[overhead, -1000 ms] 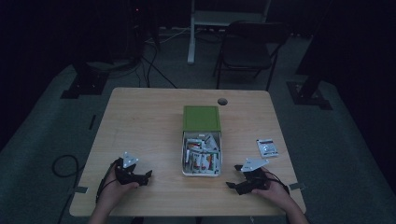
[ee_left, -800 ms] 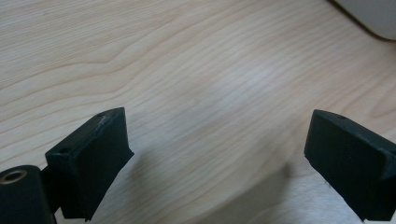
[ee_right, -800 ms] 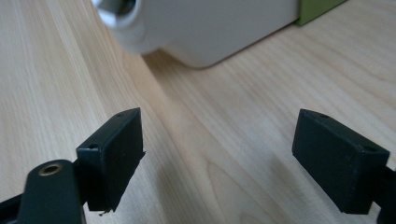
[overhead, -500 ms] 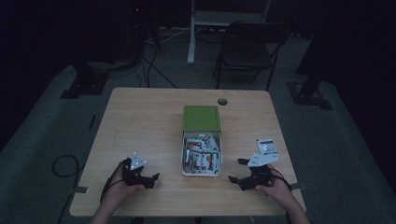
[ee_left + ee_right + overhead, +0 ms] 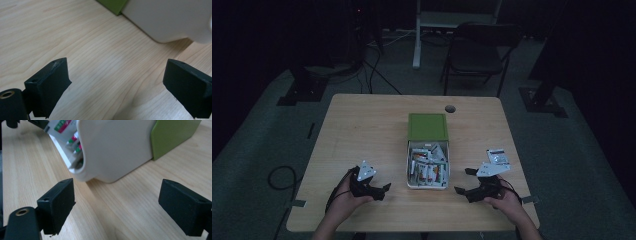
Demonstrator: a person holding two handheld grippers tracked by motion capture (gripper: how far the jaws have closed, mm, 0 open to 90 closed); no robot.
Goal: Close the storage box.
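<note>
The left gripper [image 5: 382, 189] rests low on the table [image 5: 362, 130], its jaws spread wide with nothing between them but bare wood; in the left gripper view its jaws [image 5: 117, 87] frame the grain, the box's white corner just ahead. The right gripper [image 5: 464, 182] also stands wide apart and empty, aimed at the box [image 5: 428, 184] from the other side. The box sits between the two hands, near the table's front middle. Its white tray holds a jumble of small packets [image 5: 427, 162] with red and green print. A green lid [image 5: 427, 126] lies against its far end. A small packet [image 5: 498, 156] lies just beyond the right hand [image 5: 504, 200].
</note>
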